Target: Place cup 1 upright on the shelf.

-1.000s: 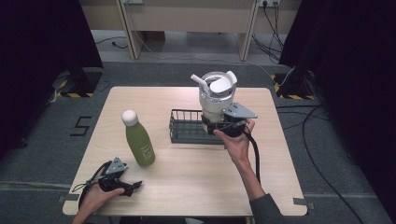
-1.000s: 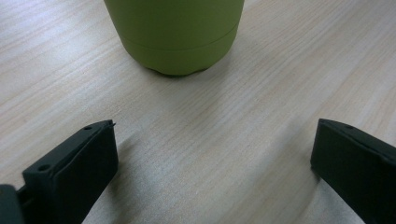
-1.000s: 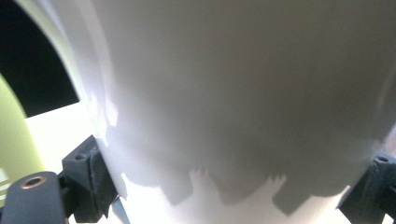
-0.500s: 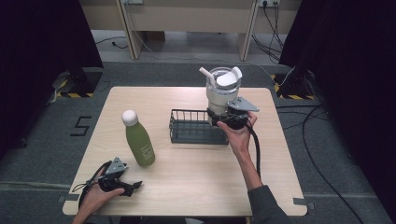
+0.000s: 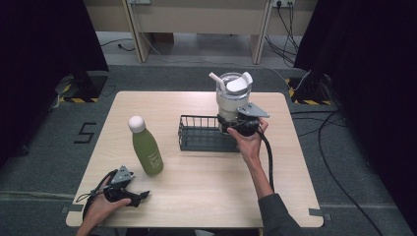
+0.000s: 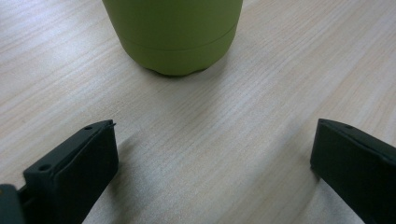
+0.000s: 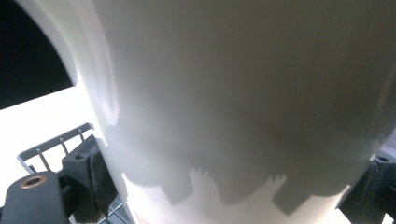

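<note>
While my right gripper stays clamped low on the white tumbler, I hold it upright over the right end of the black wire rack, likely so the straw lid stays level. My left gripper rests on the table with jaws spread wide and empty, just short of the green bottle. From the right gripper view I see both jaws pressed against the tumbler's wall, which the high view leaves unclear.

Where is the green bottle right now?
In the high view, the green bottle stands upright on the table's left half, between the left gripper and the wire rack.
</note>
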A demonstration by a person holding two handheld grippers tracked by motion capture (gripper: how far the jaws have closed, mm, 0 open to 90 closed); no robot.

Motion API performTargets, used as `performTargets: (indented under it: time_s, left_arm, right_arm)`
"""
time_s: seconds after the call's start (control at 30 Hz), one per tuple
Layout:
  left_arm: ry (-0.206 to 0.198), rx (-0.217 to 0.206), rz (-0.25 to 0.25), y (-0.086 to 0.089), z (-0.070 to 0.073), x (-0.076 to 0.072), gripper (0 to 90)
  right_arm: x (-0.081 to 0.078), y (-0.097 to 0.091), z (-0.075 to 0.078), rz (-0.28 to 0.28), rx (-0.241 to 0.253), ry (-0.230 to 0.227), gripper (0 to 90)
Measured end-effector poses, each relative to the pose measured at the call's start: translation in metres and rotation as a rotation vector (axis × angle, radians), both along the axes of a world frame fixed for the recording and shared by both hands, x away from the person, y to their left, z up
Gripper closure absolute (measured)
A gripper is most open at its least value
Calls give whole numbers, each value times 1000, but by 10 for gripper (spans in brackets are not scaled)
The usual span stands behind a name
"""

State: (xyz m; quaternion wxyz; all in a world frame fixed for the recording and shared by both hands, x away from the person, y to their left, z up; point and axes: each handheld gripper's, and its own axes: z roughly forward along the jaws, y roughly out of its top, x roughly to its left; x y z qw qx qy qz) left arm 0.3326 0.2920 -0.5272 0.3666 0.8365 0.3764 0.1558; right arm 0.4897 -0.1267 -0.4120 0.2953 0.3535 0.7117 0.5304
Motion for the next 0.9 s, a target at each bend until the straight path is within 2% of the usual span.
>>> performTargets:
  time_s: [0.47,0.7,0.9]
  left_arm:
    - [1,-5,-1,0,0,0,4]
    - [0,-1,-3,0,0,0,4]
    - [0,-1,-3,0,0,0,4]
  right_arm:
    - [2,5,-17,-3,-24,14,117]
    - [3,5,-26,-15,-3,26,116]
    - [3,8,-34,-24,-36,25,116]
